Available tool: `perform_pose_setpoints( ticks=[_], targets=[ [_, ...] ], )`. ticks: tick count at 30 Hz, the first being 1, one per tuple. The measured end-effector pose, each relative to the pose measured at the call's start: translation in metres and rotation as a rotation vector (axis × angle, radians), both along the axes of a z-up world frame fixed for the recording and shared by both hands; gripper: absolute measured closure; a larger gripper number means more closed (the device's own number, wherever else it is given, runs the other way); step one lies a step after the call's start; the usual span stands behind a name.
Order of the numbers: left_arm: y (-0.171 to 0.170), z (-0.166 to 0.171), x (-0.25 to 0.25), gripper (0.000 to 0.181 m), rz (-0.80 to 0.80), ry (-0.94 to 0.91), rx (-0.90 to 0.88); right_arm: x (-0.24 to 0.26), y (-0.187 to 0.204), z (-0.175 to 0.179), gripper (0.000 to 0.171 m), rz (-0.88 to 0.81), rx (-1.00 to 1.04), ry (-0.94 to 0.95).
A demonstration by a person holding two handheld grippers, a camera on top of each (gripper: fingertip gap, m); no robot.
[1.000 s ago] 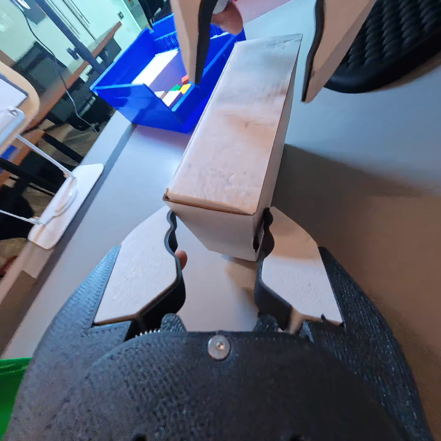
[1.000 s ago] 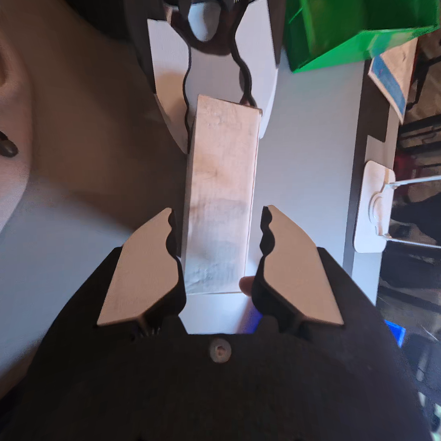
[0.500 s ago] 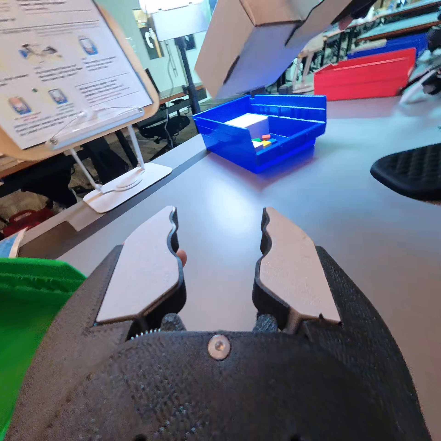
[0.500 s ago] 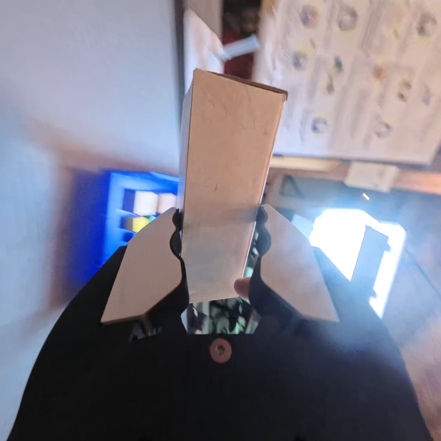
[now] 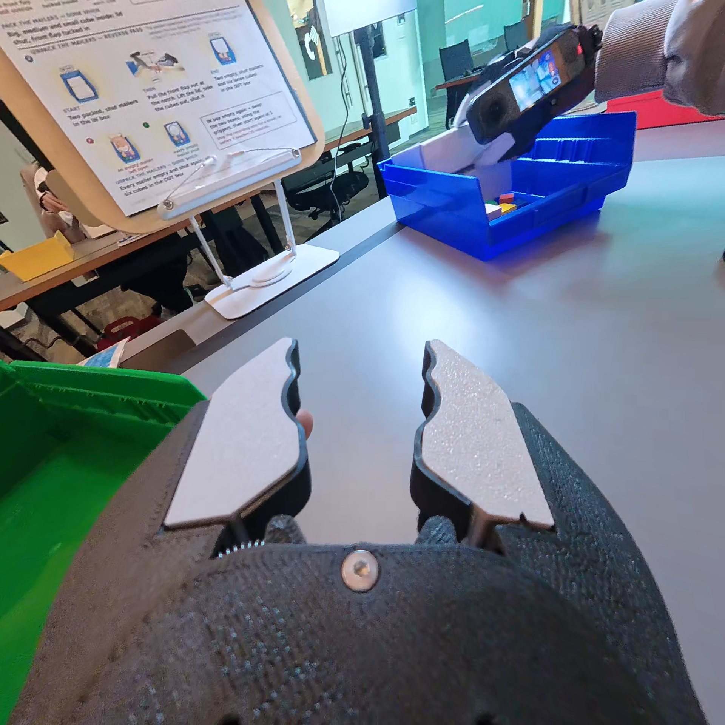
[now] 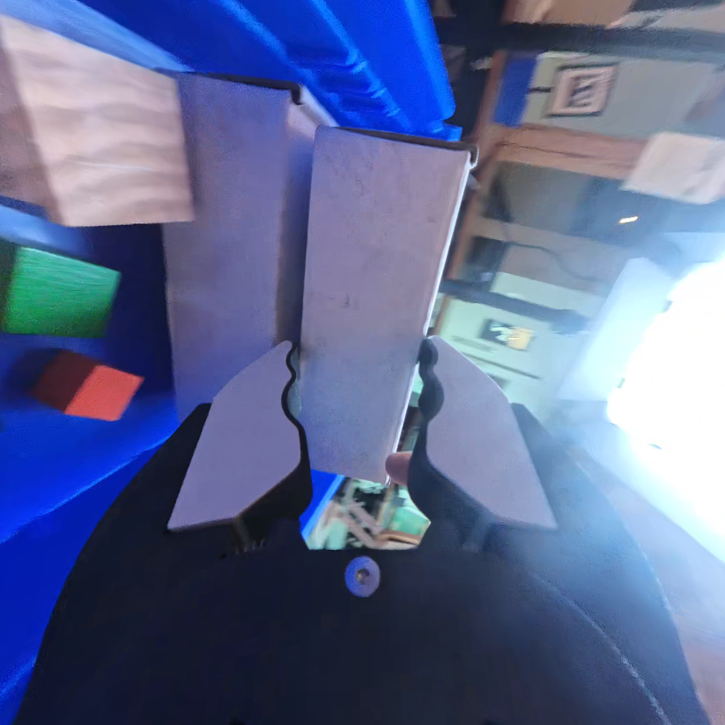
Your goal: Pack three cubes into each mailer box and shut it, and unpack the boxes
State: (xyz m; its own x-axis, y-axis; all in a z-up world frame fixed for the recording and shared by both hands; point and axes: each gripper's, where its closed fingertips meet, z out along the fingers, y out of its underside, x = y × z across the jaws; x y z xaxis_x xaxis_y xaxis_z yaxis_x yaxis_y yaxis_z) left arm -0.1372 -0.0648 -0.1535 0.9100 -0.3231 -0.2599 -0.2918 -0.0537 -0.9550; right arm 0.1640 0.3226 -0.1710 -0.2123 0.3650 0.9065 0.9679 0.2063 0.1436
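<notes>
My right gripper (image 6: 357,349) is shut on a white mailer box (image 6: 376,274) and holds it on end inside the blue bin (image 6: 78,451). A second white mailer box (image 6: 231,235) stands just to its left. A pale wooden cube (image 6: 90,145), a green cube (image 6: 55,294) and a red cube (image 6: 90,388) lie in the bin. In the left wrist view the blue bin (image 5: 451,196) sits at the far right of the table, with the right gripper (image 5: 525,94) and a sleeve above it. My left gripper (image 5: 360,349) is open and empty over the grey table (image 5: 510,333).
A green bin (image 5: 70,431) sits at my left. A white stand (image 5: 270,274) holding an instruction sheet (image 5: 157,98) is at the table's far edge. A red bin (image 5: 663,110) is behind the blue bin. Other desks and chairs stand beyond. Spacing between my two grippers at the tips: around 50 cm. The left gripper is farther from the red cube (image 6: 90,388), some 45 cm, than the right, some 8 cm.
My left gripper let go of the mailer box and pulled back. My right gripper closed on the box, lifted it off the table and carried it into the blue bin.
</notes>
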Motion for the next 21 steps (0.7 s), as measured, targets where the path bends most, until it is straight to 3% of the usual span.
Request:
perform_pose_setpoints(
  ticks=[4,11,17,21],
  targets=[
    [0.004,-0.004,-0.004,0.122,0.013,-0.001,-0.014,0.002,-0.004,-0.015,0.111,-0.019,-0.108,-0.01],
    [0.007,-0.011,-0.004,0.124,0.021,0.026,-0.032,-0.011,-0.009,-0.01,0.122,-0.094,-0.36,0.209],
    [0.007,-0.017,-0.02,0.123,0.084,0.086,-0.075,-0.014,-0.003,-0.004,0.123,-0.094,-0.28,0.196],
    [0.001,-0.017,-0.063,0.117,0.21,0.145,-0.169,-0.034,-0.051,0.01,0.116,-0.006,-0.345,0.412]
  ],
)
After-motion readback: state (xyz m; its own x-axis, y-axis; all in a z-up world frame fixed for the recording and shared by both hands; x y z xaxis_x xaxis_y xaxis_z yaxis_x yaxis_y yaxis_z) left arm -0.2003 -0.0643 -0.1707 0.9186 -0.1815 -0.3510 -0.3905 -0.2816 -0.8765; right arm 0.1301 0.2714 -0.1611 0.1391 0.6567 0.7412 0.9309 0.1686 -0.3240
